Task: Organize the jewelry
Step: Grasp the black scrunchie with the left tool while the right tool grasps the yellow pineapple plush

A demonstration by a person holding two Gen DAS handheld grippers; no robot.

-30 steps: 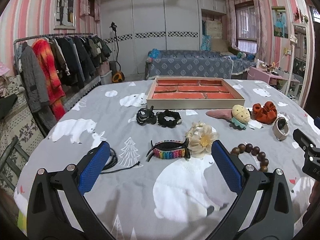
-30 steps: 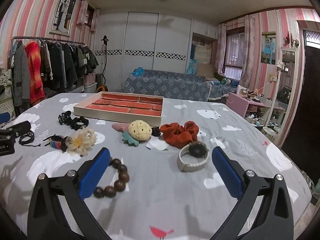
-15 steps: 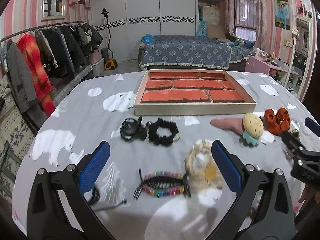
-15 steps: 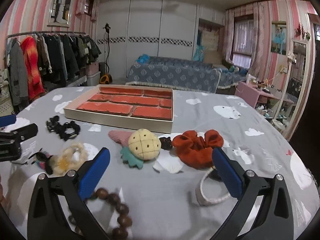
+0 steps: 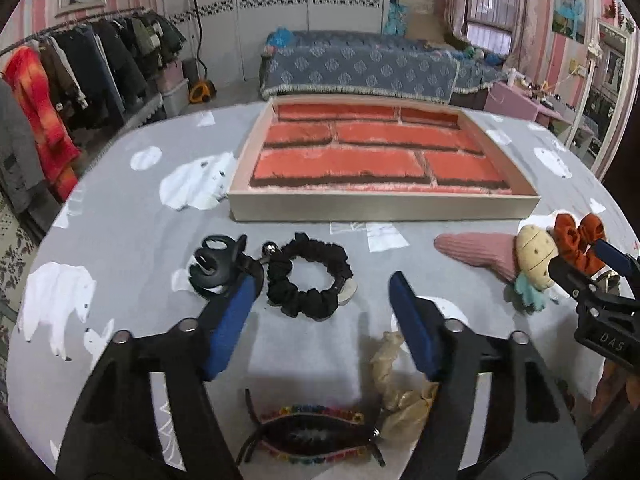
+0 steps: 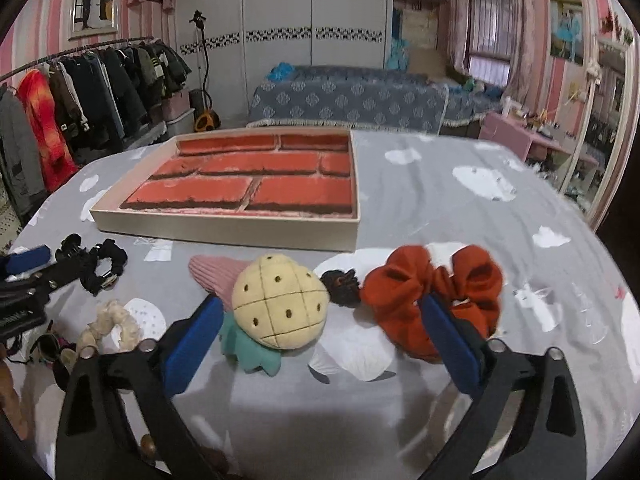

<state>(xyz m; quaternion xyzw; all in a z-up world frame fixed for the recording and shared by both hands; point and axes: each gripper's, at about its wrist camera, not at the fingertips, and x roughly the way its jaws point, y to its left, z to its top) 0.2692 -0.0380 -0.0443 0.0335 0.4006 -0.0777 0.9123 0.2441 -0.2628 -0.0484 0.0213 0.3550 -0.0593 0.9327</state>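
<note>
jewelry tray [image 5: 384, 206] unlabelled; right gripper [image 5: 600, 276] reads "das".

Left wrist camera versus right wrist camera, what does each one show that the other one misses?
Only the left wrist view shows the rainbow beaded hair clip whole, lying near its own fingers, with the black claw clip up close.

Only the right wrist view shows the whole rust-red scrunchie, the small dark hair tie beside it, and a brown bead at the bottom edge.

Both show the tray, the black scrunchie, the cream scrunchie, the pineapple plush and the pink knit piece.
</note>
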